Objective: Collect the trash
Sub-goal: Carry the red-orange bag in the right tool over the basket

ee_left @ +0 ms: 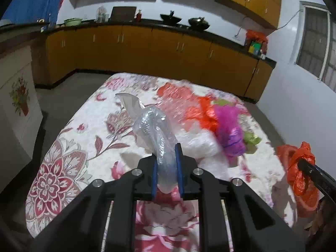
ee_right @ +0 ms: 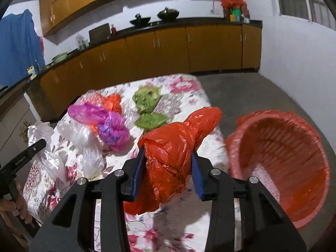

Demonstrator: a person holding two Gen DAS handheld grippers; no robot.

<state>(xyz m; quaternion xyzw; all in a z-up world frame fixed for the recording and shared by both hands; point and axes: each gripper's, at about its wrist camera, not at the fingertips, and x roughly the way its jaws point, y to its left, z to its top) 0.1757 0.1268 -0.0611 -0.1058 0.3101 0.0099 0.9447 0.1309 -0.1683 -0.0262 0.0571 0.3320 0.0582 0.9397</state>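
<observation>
Two grippers, both loaded up right now. Our left gripper point(ee_left: 168, 163) is clamped down on a clear bag point(ee_left: 156, 134), a crinkly bubble-wrap looking thing that sticks up and forward from between the blue pads point(ee_left: 179, 166), its far end lifted off the table point(ee_left: 69, 147). Our right gripper point(ee_right: 168, 172) is pinched on an orange bag point(ee_right: 170, 159), which bulges out between its pads point(ee_right: 137, 174) and hangs below them, with a puffed end pointing toward the basket point(ee_right: 281, 161). That red slatted basket sits just off the right edge of the table in the right wrist view, tilted so we look straight into it; the floor point(ee_right: 252, 96) shows behind it. More trash is on the flowery tablecloth: a magenta bag point(ee_right: 109, 124) on top of a white bag point(ee_right: 84, 142), a green bag point(ee_right: 147, 107) beyond it, and another orange-and-clear heap point(ee_right: 105, 100) near the far side. From the left wrist view the same pile looks blurry, and we can see the right gripper's orange bag over at the right edge. A hand point(ee_right: 21, 205) on the left gripper's handle shows at the left edge of the right view. Yellow cabinets point(ee_left: 147, 46) with a dark counter run along the wall, with a couple of woks point(ee_left: 184, 21) on top.
</observation>
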